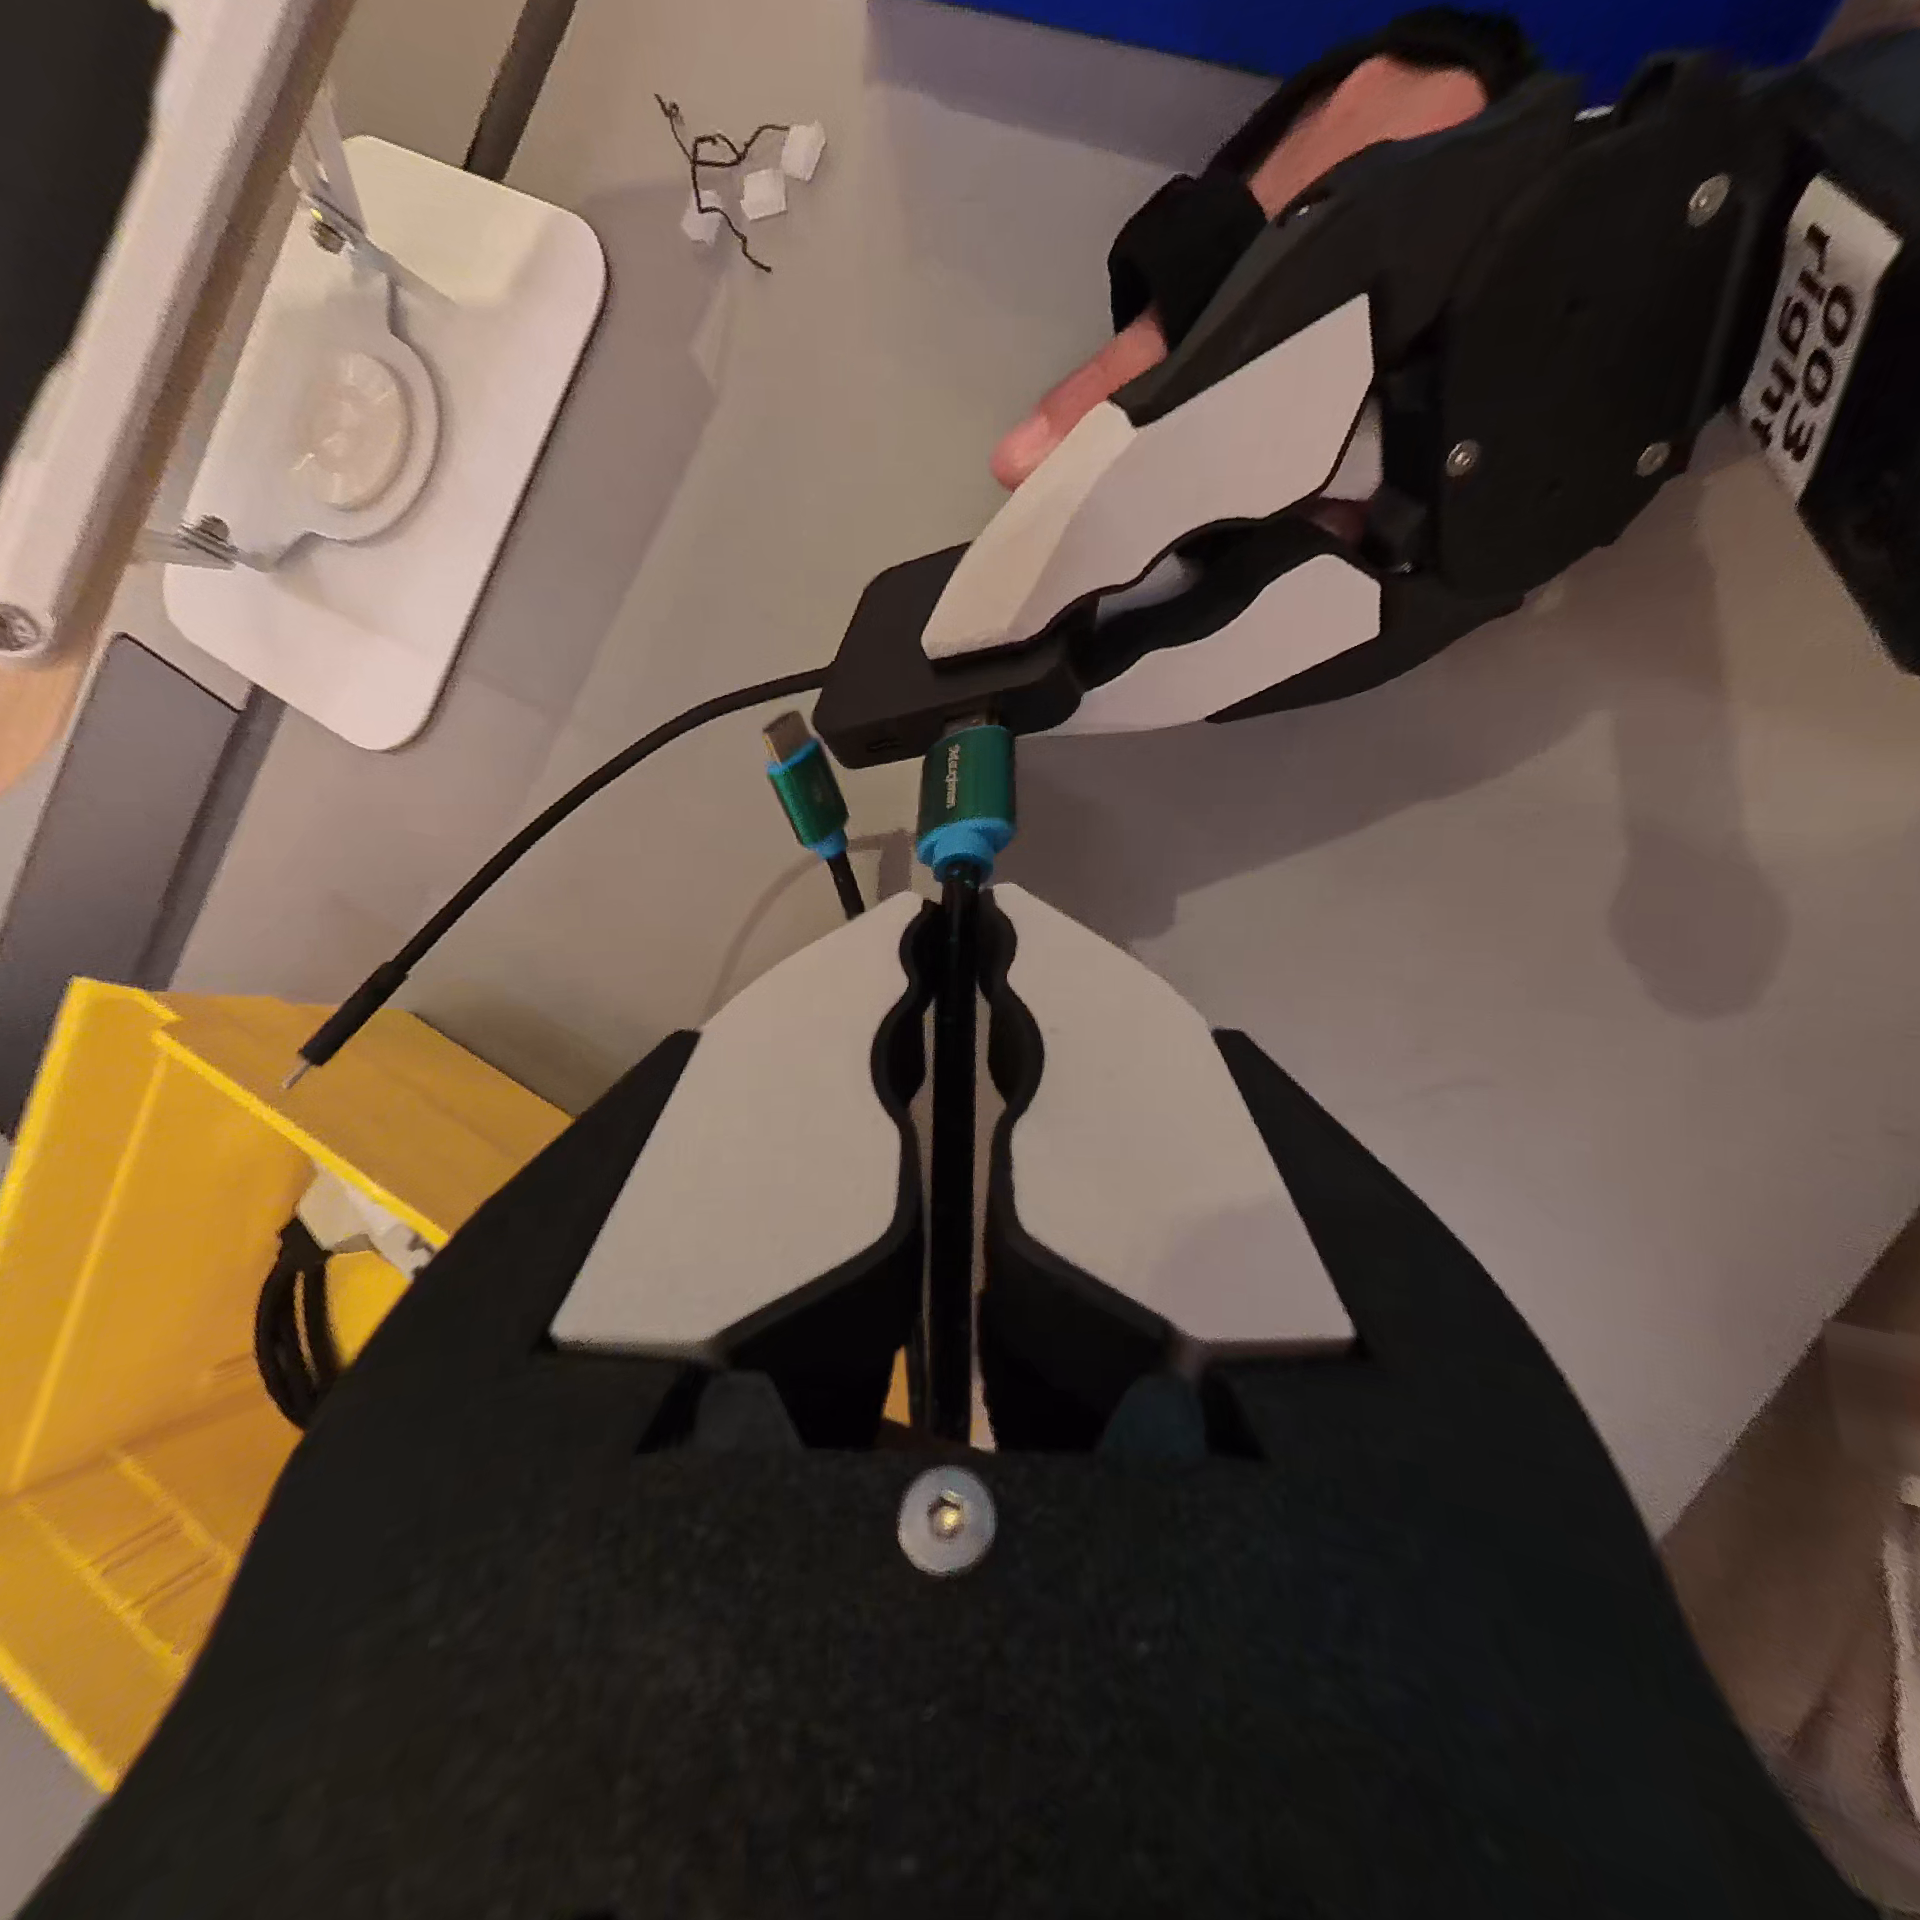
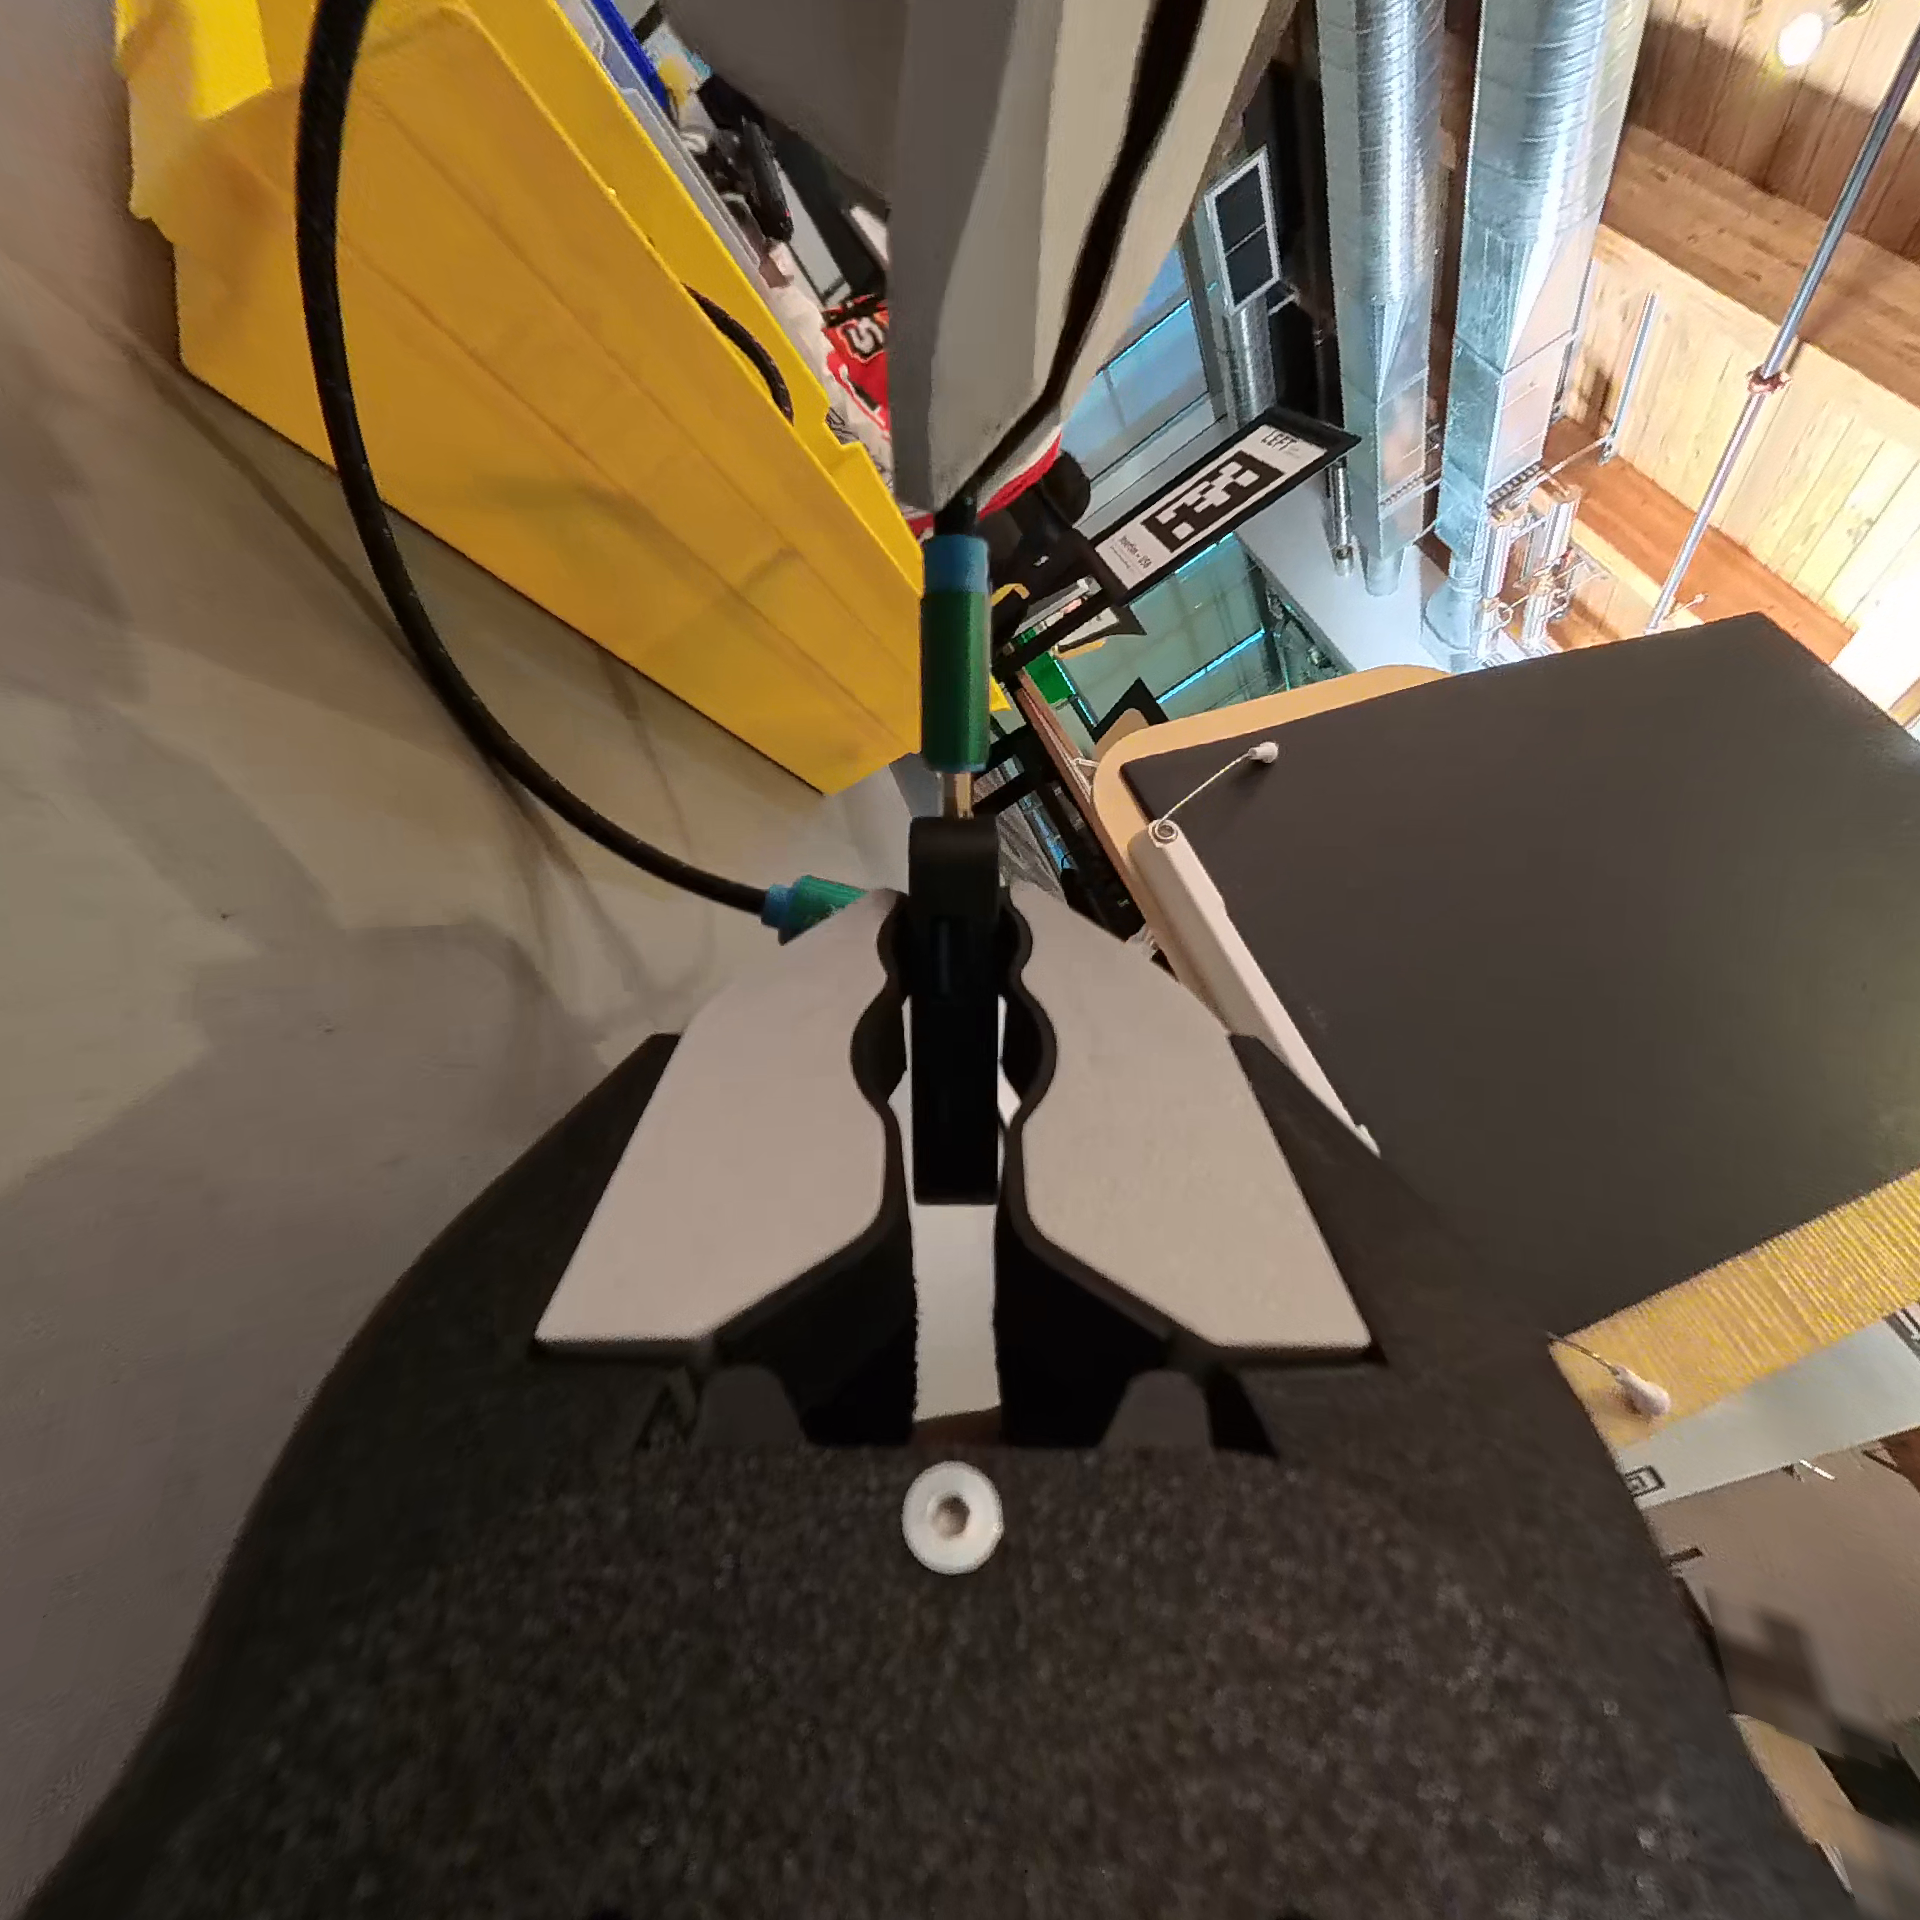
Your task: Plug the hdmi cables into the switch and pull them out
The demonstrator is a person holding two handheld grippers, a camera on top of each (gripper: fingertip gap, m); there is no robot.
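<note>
The left gripper (image 1: 954, 914), at the centre of its view, is closed tight on a black cable (image 1: 951, 1143) just behind a green plug (image 1: 961, 795); the plug's metal tip sits partly inside the black switch (image 1: 894, 665) above it; the right gripper (image 1: 1023, 681), reaching in from the upper right, clamps that switch flat between its white fingers (image 1: 1039, 561); in the right wrist view the switch (image 2: 951, 1039) stands edge-on at the centre; a second green plug (image 1: 805, 795) hangs loose just left of the first; the switch's own black lead (image 1: 540, 821) curves to the lower left, over a yellow bin (image 1: 156, 1299); a white stand base (image 1: 416, 416) lies at the upper left on the grey table (image 1: 1403, 935).
</note>
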